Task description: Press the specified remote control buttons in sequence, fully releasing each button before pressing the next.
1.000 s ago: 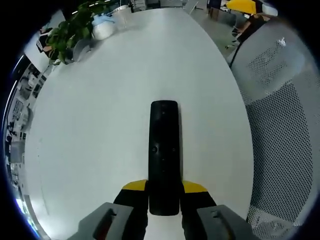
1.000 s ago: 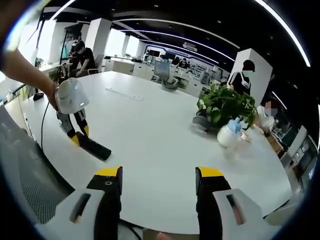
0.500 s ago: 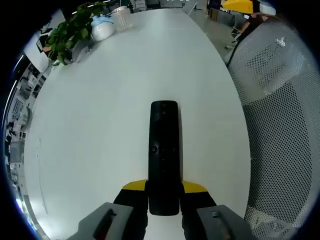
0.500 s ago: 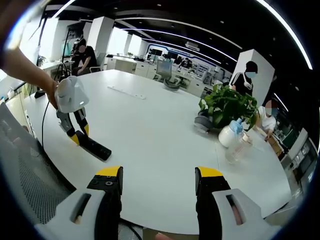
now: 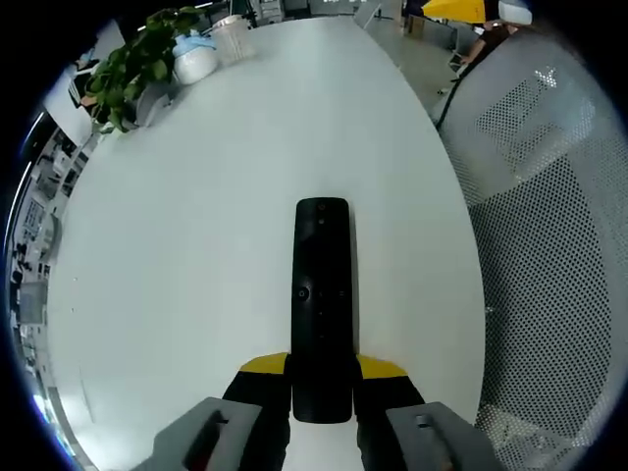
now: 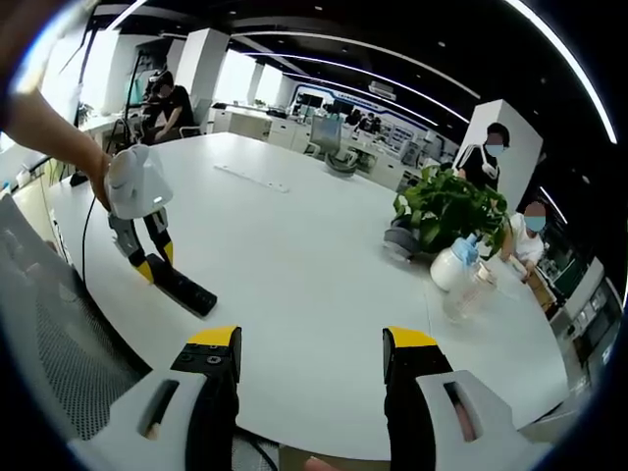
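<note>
Wide white table (image 6: 324, 285), round-edged, running far back into an open office; mesh chair (image 5: 549, 245) right alongside its near edge. Potted plant (image 6: 446, 211) plus a pale spray bottle (image 6: 453, 263) well back on the far side, a person (image 6: 489, 157) standing beyond them. Left gripper (image 5: 322, 378) pinched on the near end of a black remote (image 5: 322, 294), yellow pads flat against both long sides; from the right gripper view, same left gripper (image 6: 155, 273) gripping the remote (image 6: 182, 287) close to the table's near-left edge, far end looking down on or just above the tabletop, contact not certain. Right gripper (image 6: 311, 358) spread wide with nothing between the pads, hanging well apart from the remote, over the near edge. Judged: no button under pressure, right claw yet to be brought across. Risks judged from here: a press landing far out from the clamp, tipping or twisting the remote in the grip; a broad pad catching two neighbouring buttons at once; a shove sideways pushing the remote off the nearby edge; incomplete lift-off between presses spoiling the sequence
</note>
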### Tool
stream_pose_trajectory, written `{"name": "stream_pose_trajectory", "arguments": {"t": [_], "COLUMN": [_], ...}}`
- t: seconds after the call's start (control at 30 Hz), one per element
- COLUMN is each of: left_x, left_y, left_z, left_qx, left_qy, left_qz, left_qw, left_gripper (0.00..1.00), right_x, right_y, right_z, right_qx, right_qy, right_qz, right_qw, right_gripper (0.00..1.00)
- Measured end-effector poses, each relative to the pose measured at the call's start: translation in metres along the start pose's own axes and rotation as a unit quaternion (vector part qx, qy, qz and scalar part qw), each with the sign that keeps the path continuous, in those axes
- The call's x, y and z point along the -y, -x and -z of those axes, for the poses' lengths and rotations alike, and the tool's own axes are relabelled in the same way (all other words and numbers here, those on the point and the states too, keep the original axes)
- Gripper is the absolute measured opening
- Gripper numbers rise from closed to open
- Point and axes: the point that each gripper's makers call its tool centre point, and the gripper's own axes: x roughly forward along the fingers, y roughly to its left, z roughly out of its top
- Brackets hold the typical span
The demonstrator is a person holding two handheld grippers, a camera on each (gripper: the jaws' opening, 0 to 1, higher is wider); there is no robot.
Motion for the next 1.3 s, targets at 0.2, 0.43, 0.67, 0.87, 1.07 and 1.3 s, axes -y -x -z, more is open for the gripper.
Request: {"name": "stream_pose_trajectory", "arguments": {"t": [0.2, 0.43, 0.67, 0.87, 1.07, 1.3], "left_x": [0.003, 0.006, 0.008, 0.011, 0.012, 0.015], "left_y": [0.000, 0.001, 0.001, 0.001, 0.001, 0.001], "left_z": [0.000, -0.001, -0.001, -0.001, -0.001, -0.001], "left_qx": [0.002, -0.001, 0.002, -0.002, -0.006, -0.001], "left_qy": [-0.008, -0.014, -0.006, -0.015, -0.015, -0.016], "left_qz": [-0.004, -0.005, -0.002, -0.005, -0.002, -0.005], "left_qw": [1.0000, 0.9999, 1.0000, 0.9999, 0.9999, 0.9999], "left_gripper": [0.24, 0.24, 0.24, 0.24, 0.24, 0.24], "right_x": [0.000, -0.001, -0.001, -0.001, -0.001, -0.001], "right_y": [0.000, 0.000, 0.000, 0.000, 0.000, 0.000], "right_z": [0.000, 0.000, 0.000, 0.000, 0.001, 0.000], "right_qx": [-0.001, -0.002, -0.002, -0.003, -0.003, -0.003], "right_qy": [0.002, 0.004, 0.006, 0.008, 0.009, 0.009], "right_qz": [0.000, 0.000, 0.000, 0.000, 0.001, 0.000], "right_qw": [1.0000, 1.0000, 1.0000, 1.0000, 1.0000, 1.0000], "right_gripper": [0.60, 0.60, 0.60, 0.59, 0.59, 0.59]}}
